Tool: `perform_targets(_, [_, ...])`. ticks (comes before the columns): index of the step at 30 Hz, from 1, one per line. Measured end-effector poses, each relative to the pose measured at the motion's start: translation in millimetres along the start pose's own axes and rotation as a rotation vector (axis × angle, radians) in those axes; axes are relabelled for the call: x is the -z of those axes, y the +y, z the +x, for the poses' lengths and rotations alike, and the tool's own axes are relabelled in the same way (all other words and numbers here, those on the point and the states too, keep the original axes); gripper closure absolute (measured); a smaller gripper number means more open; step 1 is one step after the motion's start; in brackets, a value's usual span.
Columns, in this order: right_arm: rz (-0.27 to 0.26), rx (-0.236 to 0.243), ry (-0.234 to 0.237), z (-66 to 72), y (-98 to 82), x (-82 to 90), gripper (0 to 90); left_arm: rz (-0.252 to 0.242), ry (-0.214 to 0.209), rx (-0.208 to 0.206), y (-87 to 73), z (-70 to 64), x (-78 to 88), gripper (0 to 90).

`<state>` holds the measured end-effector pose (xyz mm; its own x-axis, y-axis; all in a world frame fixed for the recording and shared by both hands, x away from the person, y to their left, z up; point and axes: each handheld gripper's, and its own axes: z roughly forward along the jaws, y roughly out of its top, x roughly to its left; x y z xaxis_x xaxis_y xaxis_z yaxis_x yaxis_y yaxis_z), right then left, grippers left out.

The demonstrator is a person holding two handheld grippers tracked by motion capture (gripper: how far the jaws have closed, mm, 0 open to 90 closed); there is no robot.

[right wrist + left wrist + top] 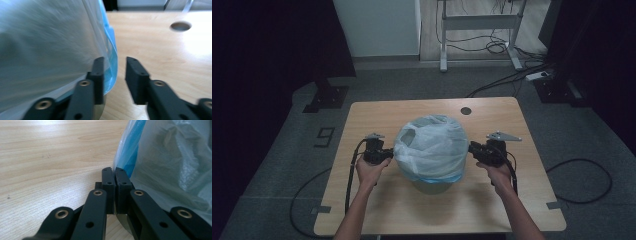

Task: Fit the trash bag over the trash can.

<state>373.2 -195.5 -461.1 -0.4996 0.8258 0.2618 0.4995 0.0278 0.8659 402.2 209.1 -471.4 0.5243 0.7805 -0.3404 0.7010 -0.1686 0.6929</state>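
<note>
1. Where the wooden counter carries its load, a translucent plastic bag sits near the middle, puffed up over a round container whose lower edge shows beneath the bag's front.
2. A blue inner layer of the bag shows at its lower rim in the high view and along its edge in both gripper views.
3. On the bag's left side, the left claw is held by the person's left hand, its tip against the plastic.
4. Seen from the left gripper view, the left claw has its jaws pressed together, right beside the bag; whether a fold of film is pinched between them cannot be told.
5. On the bag's right side, the right claw is held by the right hand, close to the plastic.
6. Seen from the right gripper view, the right claw stands with its jaws apart, a clear gap between them.
7. One jaw lies against the bag; the bag's blue edge hangs in the gap, and the other jaw stands free of it over bare counter.
8. A round hole sits in the counter near its far edge, well apart from the bag.
</note>
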Motion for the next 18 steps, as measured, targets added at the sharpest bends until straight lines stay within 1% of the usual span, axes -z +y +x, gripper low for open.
perform_targets(2, [-0.035,0.007,-0.005,1.8,0.5,12.0,59.1,-0.007,0.004,-0.003,-0.3,-0.8,2.1,86.8])
perform_targets(4, [-0.054,0.008,0.004,3.8,-0.3,22.9,55.2,-0.018,0.007,-0.007,-0.6,-1.8,4.4,86.5])
perform_targets(6, [-0.080,0.027,0.014,7.7,-3.7,37.6,53.4,-0.029,0.007,-0.009,-1.2,-2.1,6.8,86.2])
perform_targets(9, [-0.101,0.050,0.068,16.5,-11.8,54.7,49.7,-0.045,0.007,-0.006,-2.6,-2.2,9.5,85.6])
perform_targets(10, [-0.105,0.063,0.105,21.8,-16.6,61.2,48.5,-0.047,0.006,-0.004,-3.0,-2.1,10.0,85.5])
perform_targets(13, [-0.113,0.079,0.187,37.2,-25.2,72.7,43.5,-0.053,0.007,0.004,-4.1,-2.6,10.9,85.4])
perform_targets(16, [-0.123,0.104,0.240,53.0,-29.2,81.8,39.3,-0.056,0.012,0.000,-4.8,-4.6,12.3,85.2])
perform_targets(18, [-0.135,0.109,0.274,61.8,-29.4,86.4,36.3,-0.059,0.012,-0.001,-4.8,-5.7,12.7,85.0])
